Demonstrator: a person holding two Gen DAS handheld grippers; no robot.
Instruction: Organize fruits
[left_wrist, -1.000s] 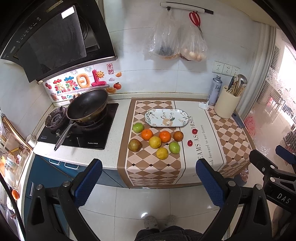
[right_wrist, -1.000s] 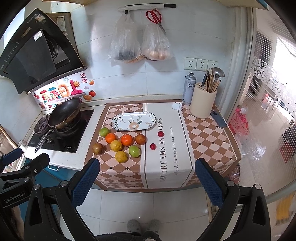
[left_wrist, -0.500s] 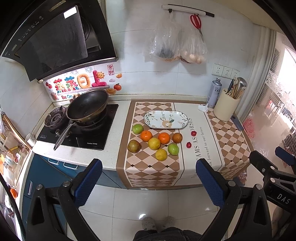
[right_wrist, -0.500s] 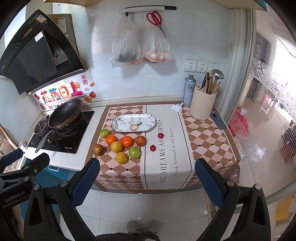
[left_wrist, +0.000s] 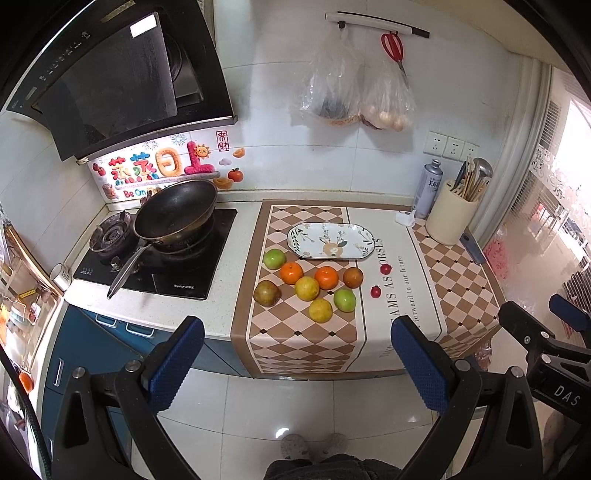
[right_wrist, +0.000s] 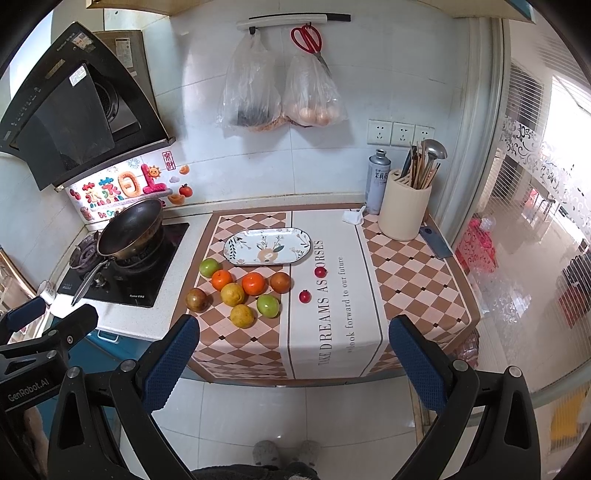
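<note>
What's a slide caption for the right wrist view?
Open right gripper faces loose citrus and apples beside an empty oval plate on the counter.

On my counter's checked cloth (right_wrist: 325, 332) I read "LIKE DREAMS AS HORSES" in large letters, partly hidden by a small red fruit, and beside it the smaller line "look forward to our future". On my left tool (right_wrist: 29, 384), seen from the right camera, stands "GenRobot.AI". On my right tool (left_wrist: 554, 384), seen from the left camera, I read only "DAS". The colourful wall sticker (left_wrist: 162, 170) under the hood carries big Chinese characters and below them "Be On", the rest hidden by the pan. The stove (left_wrist: 184, 286) front edge and the spray can (right_wrist: 378, 181) bear print too small to read.
</note>
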